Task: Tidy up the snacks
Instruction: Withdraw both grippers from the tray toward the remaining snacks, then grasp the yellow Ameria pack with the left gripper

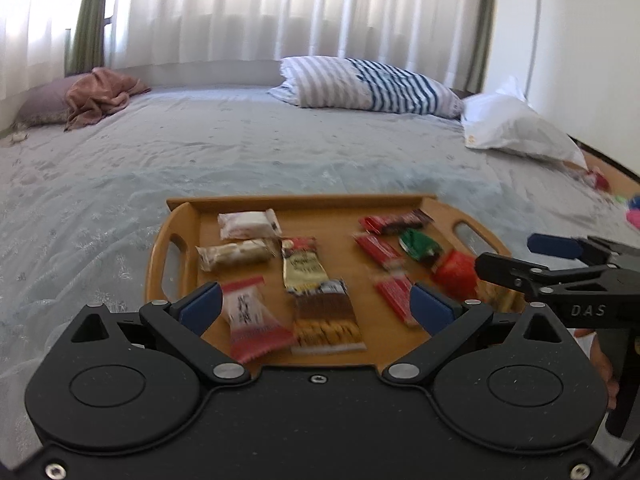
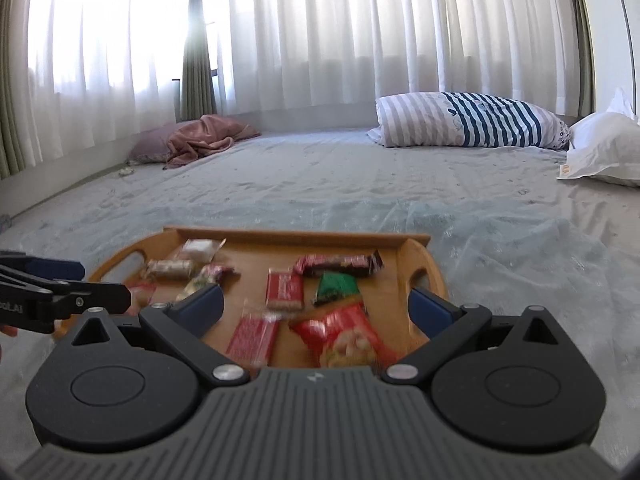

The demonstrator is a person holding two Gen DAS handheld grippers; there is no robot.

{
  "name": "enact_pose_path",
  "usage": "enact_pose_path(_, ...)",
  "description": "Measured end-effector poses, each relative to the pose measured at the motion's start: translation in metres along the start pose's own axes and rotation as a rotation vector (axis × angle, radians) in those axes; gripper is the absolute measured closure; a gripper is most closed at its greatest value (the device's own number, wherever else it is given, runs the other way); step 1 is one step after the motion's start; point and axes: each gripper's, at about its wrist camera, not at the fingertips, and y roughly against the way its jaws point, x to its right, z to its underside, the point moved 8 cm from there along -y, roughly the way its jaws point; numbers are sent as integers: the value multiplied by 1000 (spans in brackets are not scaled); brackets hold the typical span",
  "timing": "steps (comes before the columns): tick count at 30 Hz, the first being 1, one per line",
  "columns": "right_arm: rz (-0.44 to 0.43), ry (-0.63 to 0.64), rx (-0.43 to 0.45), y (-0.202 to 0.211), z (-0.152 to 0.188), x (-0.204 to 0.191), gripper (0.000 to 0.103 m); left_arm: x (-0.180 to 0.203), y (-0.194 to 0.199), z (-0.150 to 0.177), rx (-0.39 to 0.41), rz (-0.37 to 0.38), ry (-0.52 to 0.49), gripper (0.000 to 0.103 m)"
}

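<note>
A wooden tray (image 1: 296, 202) (image 2: 304, 236) with handle slots lies on the bed, with several wrapped snacks in it. On its left side are a white packet (image 1: 248, 224), a beige bar (image 1: 236, 254), a gold packet (image 1: 302, 266), a brown cookie pack (image 1: 328, 316) and a red-and-white packet (image 1: 252, 324). Red bars (image 2: 284, 288), a green packet (image 2: 336, 288), a dark bar (image 2: 340, 264) and a red bag (image 2: 344, 336) lie on its right side. My left gripper (image 1: 316, 300) (image 2: 102, 282) hovers wide open over the near left. My right gripper (image 2: 316, 300) (image 1: 510, 254) hangs wide open over the near right, holding nothing.
The tray sits on a pale blue bedsheet (image 1: 280, 152). A striped pillow (image 1: 372, 86) and a white pillow (image 1: 516, 128) lie at the far right. A pink cloth (image 1: 100, 96) covers a purple pillow at the far left. White curtains hang behind.
</note>
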Motion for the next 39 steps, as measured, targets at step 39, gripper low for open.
enact_pose_path(39, -20, -9, -105, 22, 80, -7, 0, 31, 24, 89, -98, -8, 46, 1)
